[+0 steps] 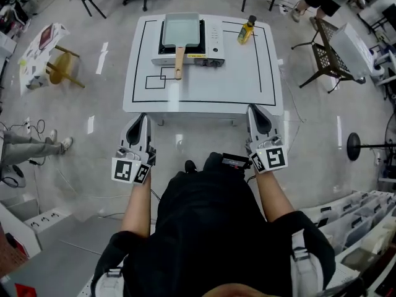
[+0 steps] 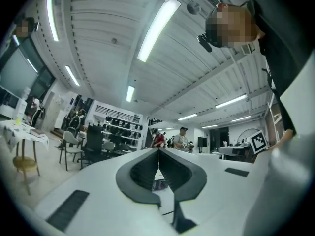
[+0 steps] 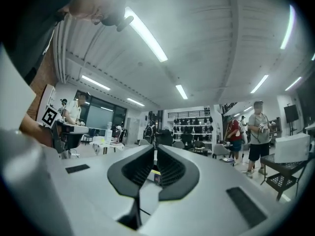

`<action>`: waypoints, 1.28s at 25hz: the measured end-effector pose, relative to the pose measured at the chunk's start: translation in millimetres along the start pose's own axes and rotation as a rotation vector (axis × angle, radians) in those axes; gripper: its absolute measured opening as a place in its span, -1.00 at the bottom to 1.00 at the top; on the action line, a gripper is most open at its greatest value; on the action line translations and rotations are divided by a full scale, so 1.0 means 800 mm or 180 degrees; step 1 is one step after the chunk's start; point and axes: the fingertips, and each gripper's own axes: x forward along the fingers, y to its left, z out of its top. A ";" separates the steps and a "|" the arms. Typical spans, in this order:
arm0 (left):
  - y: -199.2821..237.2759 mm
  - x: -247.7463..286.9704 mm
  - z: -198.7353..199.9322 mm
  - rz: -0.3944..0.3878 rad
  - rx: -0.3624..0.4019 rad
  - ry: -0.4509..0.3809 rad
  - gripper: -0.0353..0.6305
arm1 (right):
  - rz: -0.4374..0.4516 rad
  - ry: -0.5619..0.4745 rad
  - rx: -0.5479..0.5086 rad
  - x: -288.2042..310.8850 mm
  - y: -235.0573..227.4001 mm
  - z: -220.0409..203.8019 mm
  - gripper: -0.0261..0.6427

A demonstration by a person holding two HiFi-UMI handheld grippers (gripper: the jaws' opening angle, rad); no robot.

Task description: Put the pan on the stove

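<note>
Grey pan (image 1: 181,31) sits on stove (image 1: 213,45), upper centre of desk (image 1: 247,79); placing looks done. Left hand-held gripper (image 1: 143,119) and right hand-held gripper (image 1: 251,110): jaws together, empty. Next move: likely none.

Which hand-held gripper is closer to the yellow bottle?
The right hand-held gripper, on the same side of the table as the bottle; the left hand-held gripper is at the near left edge.

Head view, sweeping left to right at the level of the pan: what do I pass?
Wooden stool → pan → bottle → black metal stand. The stove is left out because the pan sits on it.
</note>
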 end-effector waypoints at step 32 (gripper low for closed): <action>-0.236 0.036 -0.111 0.0169 0.0149 0.0644 -0.84 | 0.0356 0.0360 0.0380 -0.128 -0.105 -0.104 -0.84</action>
